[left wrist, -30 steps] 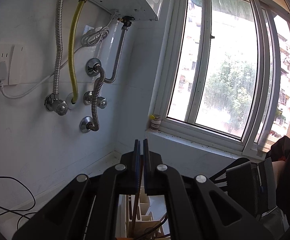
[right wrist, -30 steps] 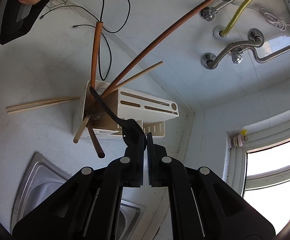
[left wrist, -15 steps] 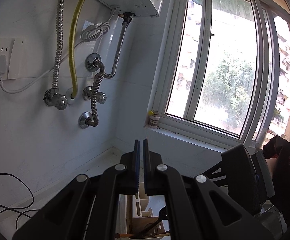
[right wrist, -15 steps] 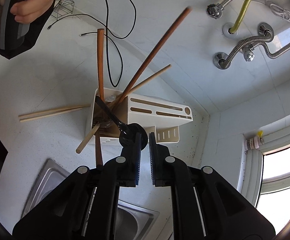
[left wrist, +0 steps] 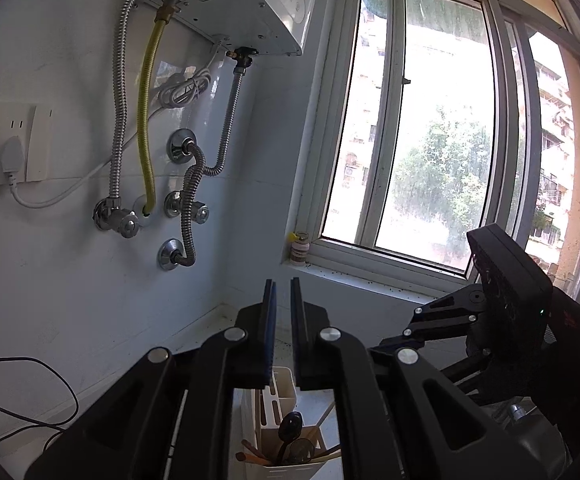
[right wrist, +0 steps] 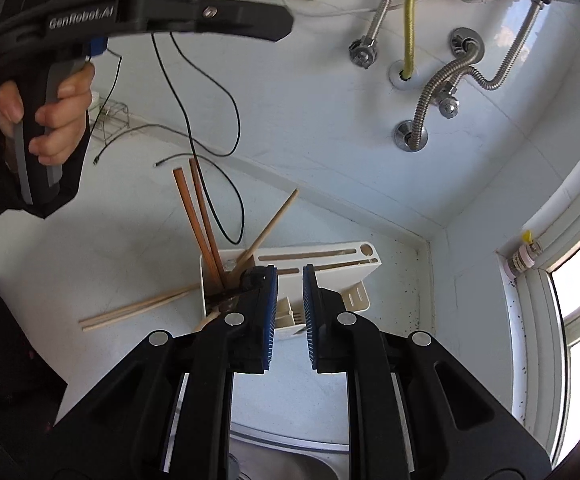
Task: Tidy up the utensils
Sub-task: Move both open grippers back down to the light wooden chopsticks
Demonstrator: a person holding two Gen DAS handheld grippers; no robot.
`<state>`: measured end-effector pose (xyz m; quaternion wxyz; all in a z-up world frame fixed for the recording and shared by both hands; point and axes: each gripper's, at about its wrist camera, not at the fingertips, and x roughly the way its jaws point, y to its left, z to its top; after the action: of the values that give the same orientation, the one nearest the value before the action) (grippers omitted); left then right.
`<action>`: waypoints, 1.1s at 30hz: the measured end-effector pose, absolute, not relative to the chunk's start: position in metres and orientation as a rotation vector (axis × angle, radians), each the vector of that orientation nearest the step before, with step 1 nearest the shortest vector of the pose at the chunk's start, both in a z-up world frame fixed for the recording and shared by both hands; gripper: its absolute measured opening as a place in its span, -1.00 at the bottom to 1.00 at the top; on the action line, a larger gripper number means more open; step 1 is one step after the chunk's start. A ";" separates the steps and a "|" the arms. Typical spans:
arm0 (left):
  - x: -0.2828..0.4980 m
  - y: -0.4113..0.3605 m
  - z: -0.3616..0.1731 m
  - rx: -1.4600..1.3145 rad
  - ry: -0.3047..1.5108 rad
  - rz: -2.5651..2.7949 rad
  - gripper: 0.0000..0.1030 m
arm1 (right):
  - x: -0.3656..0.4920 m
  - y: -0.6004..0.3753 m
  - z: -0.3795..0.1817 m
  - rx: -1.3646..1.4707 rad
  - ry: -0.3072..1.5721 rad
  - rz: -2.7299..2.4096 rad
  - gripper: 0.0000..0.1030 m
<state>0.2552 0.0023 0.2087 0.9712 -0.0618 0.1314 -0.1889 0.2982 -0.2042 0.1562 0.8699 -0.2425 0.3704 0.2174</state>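
While both my grippers (right wrist: pixel 290 280) (left wrist: pixel 283 296) hang released, the holder (right wrist: pixel 329 258) has most utensils; two chopsticks (right wrist: pixel 138 309) remain on the counter (right wrist: pixel 110 240).

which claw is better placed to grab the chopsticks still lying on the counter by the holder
Right, probably. The right claw is open, low over the white holder, with the loose chopsticks just beside it. The left claw points at the wall, higher up.

Black grippers w/ blue ribbed fingers (right wrist: pixel 270 312), silver screws, "GenRobot.AI" marking, bare hand (right wrist: pixel 50 116), dark sleeve
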 end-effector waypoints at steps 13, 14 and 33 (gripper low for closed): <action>0.161 0.027 0.189 -0.073 0.250 -0.316 -0.16 | 0.191 -0.183 0.172 -0.222 0.553 0.444 -0.17; 0.157 0.029 0.184 -0.076 0.258 -0.308 -0.11 | 0.186 -0.181 0.165 -0.205 0.568 0.442 -0.17; 0.185 0.051 0.023 -0.155 0.647 -0.221 -0.11 | 0.127 -0.113 -0.024 0.125 0.864 0.104 -0.41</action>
<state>0.1850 0.0511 0.0230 0.9392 -0.0760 0.3168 -0.1084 0.1274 -0.1135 -0.0237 0.9049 0.0604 0.4182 0.0504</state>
